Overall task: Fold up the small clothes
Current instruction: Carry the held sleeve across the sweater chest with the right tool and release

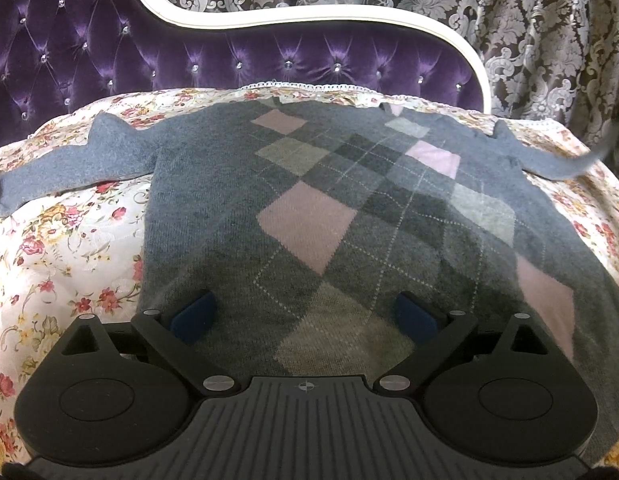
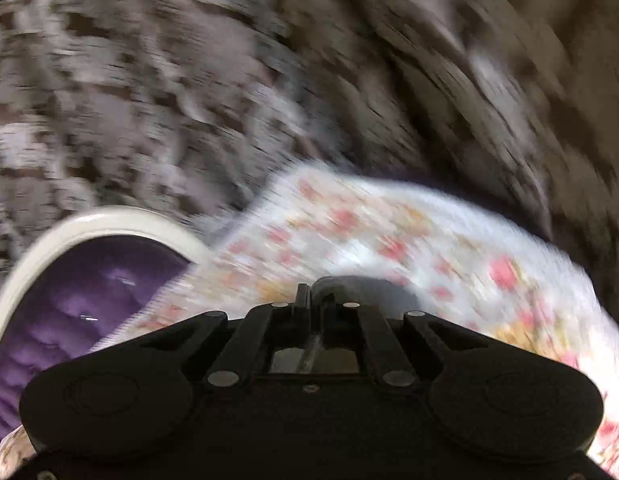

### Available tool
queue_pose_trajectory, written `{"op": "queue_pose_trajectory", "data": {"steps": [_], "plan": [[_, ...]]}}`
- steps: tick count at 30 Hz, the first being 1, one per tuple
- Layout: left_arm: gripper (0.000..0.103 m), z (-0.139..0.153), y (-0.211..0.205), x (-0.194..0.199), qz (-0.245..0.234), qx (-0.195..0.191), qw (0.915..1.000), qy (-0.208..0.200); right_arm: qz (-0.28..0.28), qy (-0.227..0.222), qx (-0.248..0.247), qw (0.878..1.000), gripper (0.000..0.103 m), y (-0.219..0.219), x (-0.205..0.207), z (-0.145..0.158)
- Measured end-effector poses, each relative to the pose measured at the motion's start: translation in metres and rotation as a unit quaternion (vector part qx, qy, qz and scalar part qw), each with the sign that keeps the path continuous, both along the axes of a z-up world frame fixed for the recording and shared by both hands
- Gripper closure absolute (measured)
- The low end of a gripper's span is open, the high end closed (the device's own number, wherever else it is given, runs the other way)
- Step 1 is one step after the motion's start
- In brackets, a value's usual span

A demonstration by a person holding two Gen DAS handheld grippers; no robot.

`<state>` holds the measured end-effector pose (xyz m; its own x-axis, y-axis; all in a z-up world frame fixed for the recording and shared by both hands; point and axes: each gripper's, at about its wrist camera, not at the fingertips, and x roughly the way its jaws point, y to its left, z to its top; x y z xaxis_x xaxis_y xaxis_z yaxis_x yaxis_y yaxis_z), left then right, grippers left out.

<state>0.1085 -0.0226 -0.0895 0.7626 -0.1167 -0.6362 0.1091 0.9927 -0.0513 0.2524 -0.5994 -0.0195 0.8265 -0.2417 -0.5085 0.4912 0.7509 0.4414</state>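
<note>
Right tongs (image 2: 313, 298) closed on a grey fabric fold (image 2: 349, 286). Blurred floral bedspread (image 2: 389, 232) beyond. Purple tufted headboard (image 2: 89, 300) at left, damask curtain (image 2: 189, 80) above.

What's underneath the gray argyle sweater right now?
The sweater lies spread on a floral bedspread, which shows around its edges. Whatever is beneath its middle is covered.

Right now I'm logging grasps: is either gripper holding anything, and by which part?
Left gripper is open over the sweater, holding nothing. Right gripper is shut on grey fabric, likely the sweater's sleeve end.
</note>
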Motion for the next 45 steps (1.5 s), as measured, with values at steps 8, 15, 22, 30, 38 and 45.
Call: {"op": "queue_pose_trajectory", "data": {"steps": [8,15,22,30,38,45], "plan": [[0.005,0.0,0.001,0.0,0.001,-0.006,1.0,-0.001,0.164,-0.063,-0.103,0.979,0.091,0.132,0.035,0.131],[0.005,-0.001,0.003,-0.002,0.001,-0.015,0.9999,-0.004,0.361,-0.076,-0.139,0.919,0.091,0.319,0.065,0.145],[0.005,-0.002,0.005,-0.003,0.002,-0.022,0.9997,-0.005,0.515,-0.007,-0.172,0.84,0.091,0.491,0.081,0.054],[0.005,-0.002,0.005,-0.003,0.001,-0.023,0.9997,-0.006,0.597,0.035,-0.168,0.784,0.05,0.557,0.058,-0.014],[0.005,-0.004,0.004,-0.002,0.001,-0.019,0.9998,-0.005,0.469,0.037,-0.167,0.866,0.045,0.439,0.068,0.007],[0.005,-0.003,0.004,-0.003,0.0,-0.015,0.9999,-0.005,0.361,0.106,-0.222,0.9,0.045,0.355,0.077,-0.013]]}}
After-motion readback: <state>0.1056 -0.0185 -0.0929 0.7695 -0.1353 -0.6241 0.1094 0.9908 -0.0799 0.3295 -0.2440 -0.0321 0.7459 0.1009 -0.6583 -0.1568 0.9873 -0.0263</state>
